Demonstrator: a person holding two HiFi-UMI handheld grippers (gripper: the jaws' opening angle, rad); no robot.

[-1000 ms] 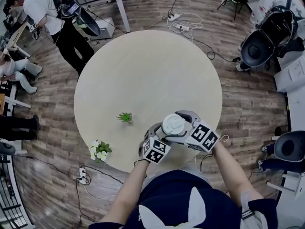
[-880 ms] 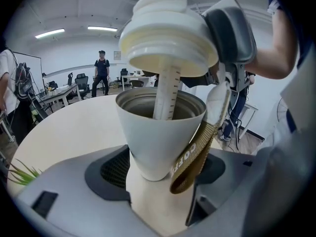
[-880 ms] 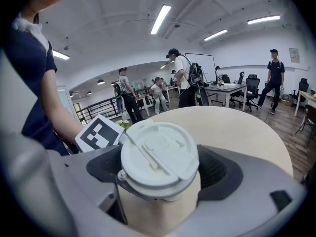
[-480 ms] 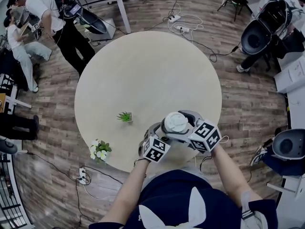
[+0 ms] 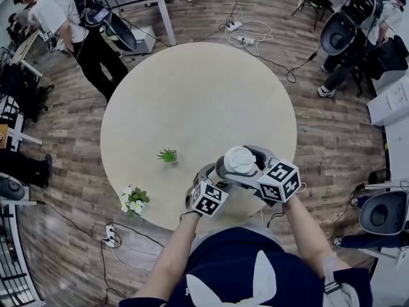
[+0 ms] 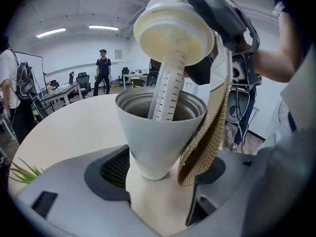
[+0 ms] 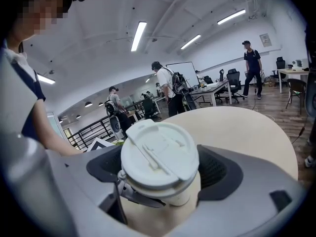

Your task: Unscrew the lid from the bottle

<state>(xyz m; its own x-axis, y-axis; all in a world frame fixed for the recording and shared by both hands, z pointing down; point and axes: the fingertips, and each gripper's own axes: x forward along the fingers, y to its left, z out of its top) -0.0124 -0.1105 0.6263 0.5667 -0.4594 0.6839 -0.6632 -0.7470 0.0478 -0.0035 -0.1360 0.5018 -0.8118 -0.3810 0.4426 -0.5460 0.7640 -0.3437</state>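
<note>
In the left gripper view my left gripper is shut on the white bottle, whose steel-lined mouth stands open. The white lid hangs tilted just above that mouth, apart from the rim. A ribbed tube under the lid still reaches down into the bottle. A woven strap dangles beside the bottle. My right gripper is shut on the lid. In the head view both grippers meet over the table's near edge, with the lid uppermost, the left gripper below it and the right gripper at its side.
The round beige table carries a small green plant and a pot of white flowers near its left front edge. People, office chairs, desks and floor cables surround the table.
The lid and my right gripper have shifted a little up and to the right over the bottle. People in the background have moved.
</note>
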